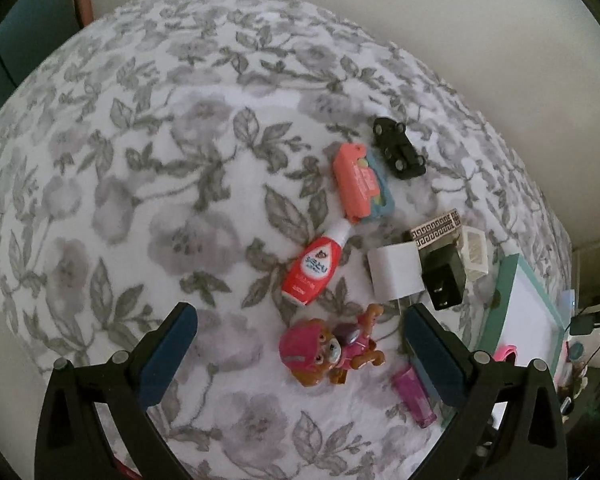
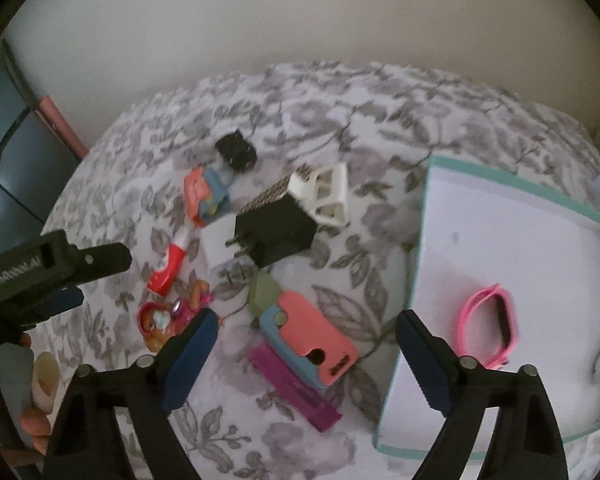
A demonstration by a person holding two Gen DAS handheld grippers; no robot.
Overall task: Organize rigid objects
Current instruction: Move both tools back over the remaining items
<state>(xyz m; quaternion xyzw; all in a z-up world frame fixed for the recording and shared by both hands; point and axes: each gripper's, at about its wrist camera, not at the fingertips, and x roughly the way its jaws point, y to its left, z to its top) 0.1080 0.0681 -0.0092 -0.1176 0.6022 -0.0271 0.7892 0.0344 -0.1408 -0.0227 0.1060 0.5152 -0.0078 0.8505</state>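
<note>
Small objects lie on a floral bedspread (image 1: 140,160). My left gripper (image 1: 300,332) is open above a pink pup figurine (image 1: 328,348), with a red-and-white bottle (image 1: 318,266) just beyond it. My right gripper (image 2: 306,338) is open over a coral-and-blue case (image 2: 312,336) and a purple bar (image 2: 296,388). A teal-rimmed white tray (image 2: 500,248) at the right holds a pink wristband (image 2: 492,324). The left gripper also shows in the right wrist view (image 2: 40,280).
Further back lie a black charger (image 2: 274,232), a white cube adapter (image 1: 396,276), a white lattice box (image 2: 330,194), a patterned box (image 1: 436,232), a black toy car (image 1: 398,146) and another coral case (image 1: 360,182). A wall stands behind the bed.
</note>
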